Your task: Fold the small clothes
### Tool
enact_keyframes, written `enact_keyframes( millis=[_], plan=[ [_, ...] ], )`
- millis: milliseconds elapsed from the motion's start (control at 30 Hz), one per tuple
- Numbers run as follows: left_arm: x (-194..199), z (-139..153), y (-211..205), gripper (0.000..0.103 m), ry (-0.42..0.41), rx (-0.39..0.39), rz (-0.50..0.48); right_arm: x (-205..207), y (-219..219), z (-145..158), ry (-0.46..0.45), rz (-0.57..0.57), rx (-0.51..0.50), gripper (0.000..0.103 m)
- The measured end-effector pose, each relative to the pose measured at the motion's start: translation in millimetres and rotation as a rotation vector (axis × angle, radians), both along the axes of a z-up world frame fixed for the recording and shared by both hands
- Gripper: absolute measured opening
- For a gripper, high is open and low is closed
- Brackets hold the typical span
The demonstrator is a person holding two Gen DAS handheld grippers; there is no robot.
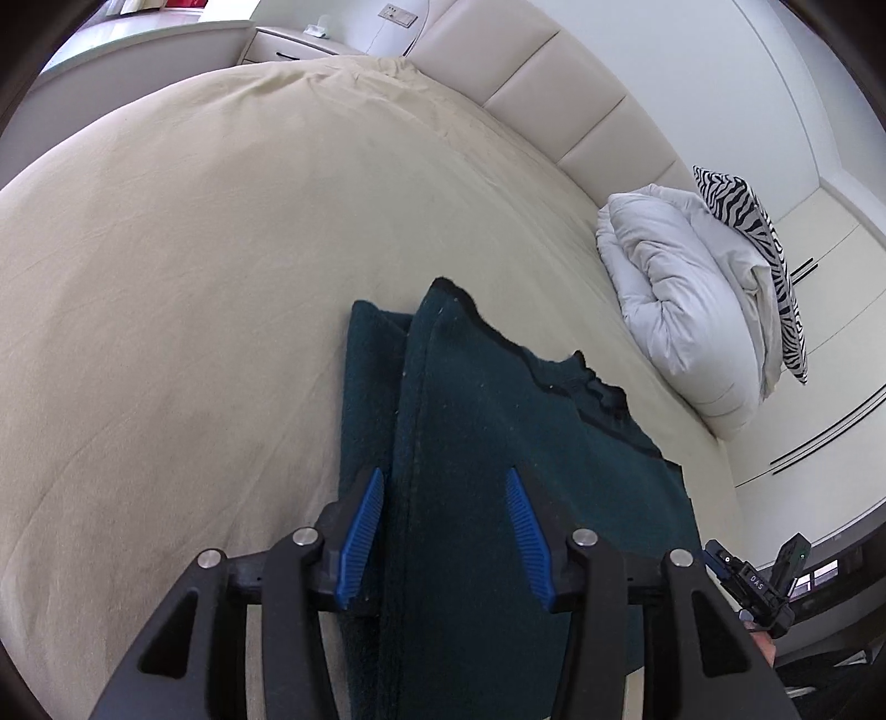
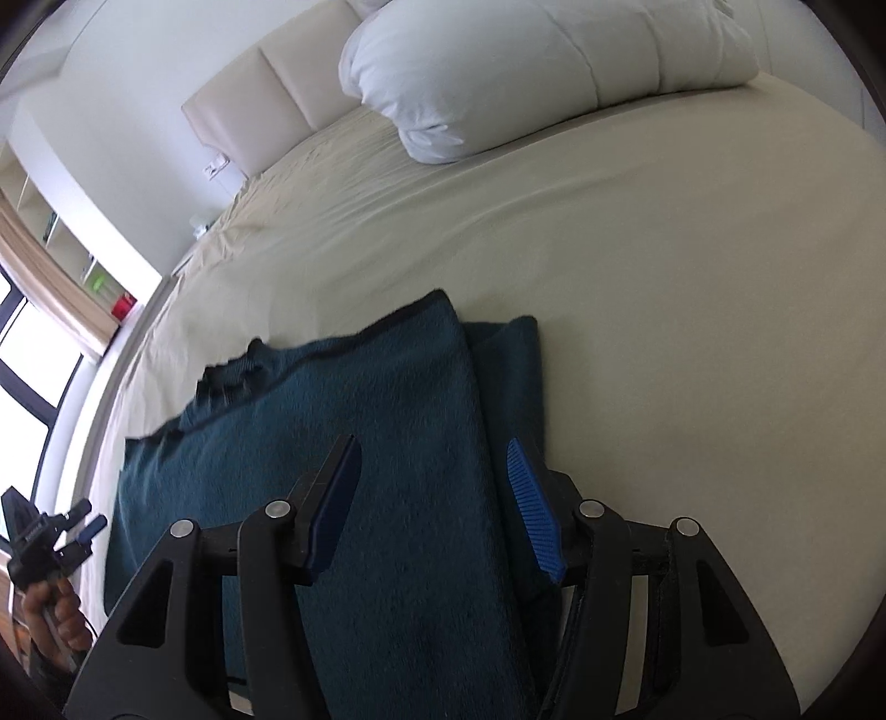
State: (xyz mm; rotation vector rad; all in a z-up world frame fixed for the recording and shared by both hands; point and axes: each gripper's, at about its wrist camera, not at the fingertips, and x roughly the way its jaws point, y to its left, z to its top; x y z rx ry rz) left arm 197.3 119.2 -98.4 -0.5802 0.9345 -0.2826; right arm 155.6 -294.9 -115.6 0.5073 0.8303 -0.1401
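Note:
A dark teal knitted sweater [image 1: 498, 443] lies on the beige bed sheet [image 1: 194, 277], its sleeves folded in over the body. My left gripper [image 1: 446, 487] is open above the sweater's left side, its blue fingers [image 1: 362, 531] straddling a fold line. My right gripper [image 2: 432, 471] is open above the sweater's [image 2: 360, 415] right side, straddling the folded sleeve edge. The right gripper also shows at the left view's lower right [image 1: 758, 581], and the left gripper at the right view's lower left [image 2: 50, 531].
A folded white duvet [image 1: 681, 299] and a zebra-striped pillow [image 1: 758, 249] lie by the padded headboard [image 1: 554, 83]. A nightstand [image 1: 293, 44] stands beyond the bed. The duvet [image 2: 526, 66] also shows in the right view, with a window [image 2: 27, 360] at left.

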Motion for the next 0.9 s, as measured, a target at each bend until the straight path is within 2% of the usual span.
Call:
enact_keyframes(
  millis=[133, 300, 367, 467, 533, 667, 800, 900],
  plan=[
    [-4.4, -3.1, 0.2, 0.042, -0.003, 0.021, -0.001, -15.4, 18.3, -3.1, 0.046, 0.055, -0.094, 0.051],
    [-7.0, -4.8, -8.6, 0.031, -0.005, 0.076, -0.024, -42.0, 25.8, -11.3, 0.080, 0.059, -0.117, 0.042],
    [-7.3, -8.2, -8.0, 0.019, 0.003, 0.089, -0.015, -44.0, 25.8, -11.2, 0.084, 0.059, -0.116, 0.030],
    [-8.8, -11.3, -5.1, 0.009, 0.003, 0.103, -0.007, -46.5, 27.5, -10.5, 0.097, 0.062, -0.127, 0.014],
    [-9.7, -11.8, -4.6, 0.008, 0.000, 0.109, -0.008, -50.0, 29.8, -9.9, 0.101, 0.064, -0.145, 0.007],
    [-14.9, -9.5, -2.4, 0.008, -0.013, 0.113, 0.007, -56.0, 25.8, -9.8, 0.089, 0.027, -0.136, 0.005],
    [-19.3, -15.4, 2.1, 0.008, -0.015, 0.101, 0.022, -68.0, 19.7, -4.6, 0.039, -0.029, -0.078, 0.005],
    [-18.8, -18.8, 2.8, 0.008, -0.018, 0.102, 0.022, -68.4, 18.7, -14.9, 0.066, -0.030, -0.065, 0.004]
  ],
)
